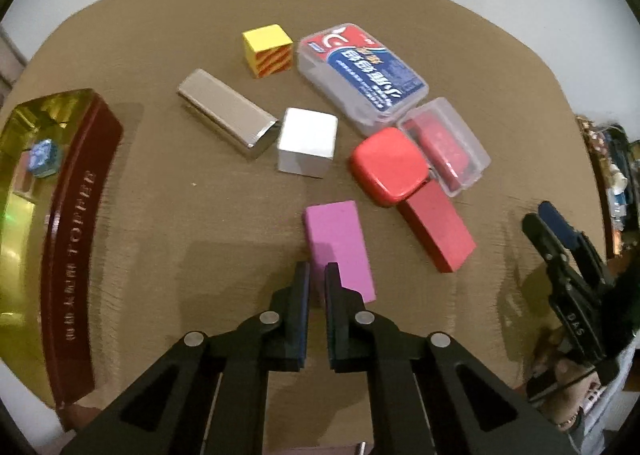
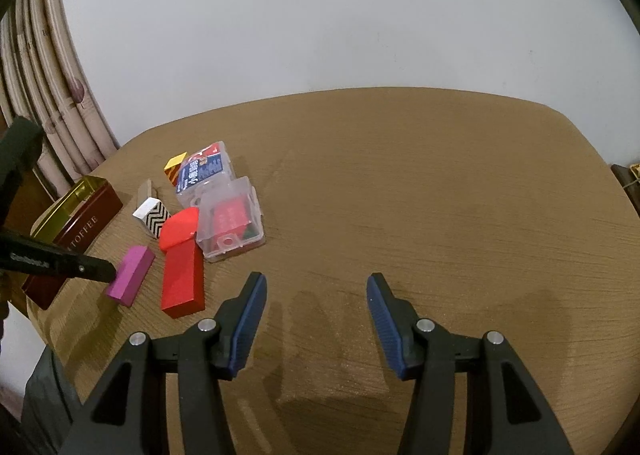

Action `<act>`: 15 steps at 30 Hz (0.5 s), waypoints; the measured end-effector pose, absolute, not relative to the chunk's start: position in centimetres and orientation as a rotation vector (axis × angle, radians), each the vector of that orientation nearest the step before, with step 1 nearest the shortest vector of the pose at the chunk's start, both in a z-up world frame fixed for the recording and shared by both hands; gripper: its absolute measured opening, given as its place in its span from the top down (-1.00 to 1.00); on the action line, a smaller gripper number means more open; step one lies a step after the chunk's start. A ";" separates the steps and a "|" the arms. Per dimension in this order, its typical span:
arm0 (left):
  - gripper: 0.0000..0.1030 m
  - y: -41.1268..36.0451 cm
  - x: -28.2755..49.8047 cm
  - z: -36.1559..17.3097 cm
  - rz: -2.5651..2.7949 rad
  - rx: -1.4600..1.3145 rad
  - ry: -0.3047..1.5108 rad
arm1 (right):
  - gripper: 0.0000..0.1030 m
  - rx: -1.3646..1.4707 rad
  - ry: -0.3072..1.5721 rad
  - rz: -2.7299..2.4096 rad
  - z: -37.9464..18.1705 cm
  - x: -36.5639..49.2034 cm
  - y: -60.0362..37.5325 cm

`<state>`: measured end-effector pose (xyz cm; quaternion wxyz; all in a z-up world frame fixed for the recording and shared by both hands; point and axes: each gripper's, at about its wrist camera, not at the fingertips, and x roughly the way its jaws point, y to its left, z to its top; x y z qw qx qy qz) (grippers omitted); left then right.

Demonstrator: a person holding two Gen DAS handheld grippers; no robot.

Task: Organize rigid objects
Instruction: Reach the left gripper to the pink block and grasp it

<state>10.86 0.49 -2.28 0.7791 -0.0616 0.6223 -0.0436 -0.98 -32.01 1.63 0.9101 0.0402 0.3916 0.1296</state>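
My left gripper (image 1: 317,269) is nearly shut and empty, its tips just above the near end of a pink block (image 1: 340,247) lying on the table. Beyond lie a white cube (image 1: 307,147), a silver bar (image 1: 228,118), a yellow striped cube (image 1: 267,49), a red rounded case (image 1: 387,166), a red block (image 1: 438,235) and two clear plastic boxes (image 1: 360,73) (image 1: 448,145). My right gripper (image 2: 316,287) is open and empty over bare table, to the right of the cluster. The pink block (image 2: 131,281) and red block (image 2: 182,283) show there too.
An open dark red toffee tin (image 1: 68,239) with a gold inside stands at the left; it also shows in the right wrist view (image 2: 80,215). The round brown table (image 2: 440,195) backs onto a white wall. Curtains (image 2: 48,103) hang at the left.
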 end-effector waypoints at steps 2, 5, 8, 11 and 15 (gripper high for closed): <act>0.53 0.6 10.9 -1.7 -0.108 -0.166 1.322 | -0.04 0.078 0.817 0.264 1.5 -0.9 -31.9; -0.01 0.6 11.2 -0.6 -0.083 -0.147 1.271 | -0.04 0.067 0.831 0.269 1.4 -0.7 -31.6; -0.01 0.3 12.0 -0.9 -0.082 -0.145 1.281 | -0.04 0.074 0.824 0.277 1.5 -0.9 -31.7; 0.03 0.1 13.0 -2.0 -0.059 -0.136 1.336 | -0.04 0.080 0.822 0.281 1.5 -0.9 -31.8; 0.31 -0.8 13.2 -4.3 -0.053 -0.091 1.407 | -0.04 0.083 0.818 0.288 1.5 -0.9 -31.8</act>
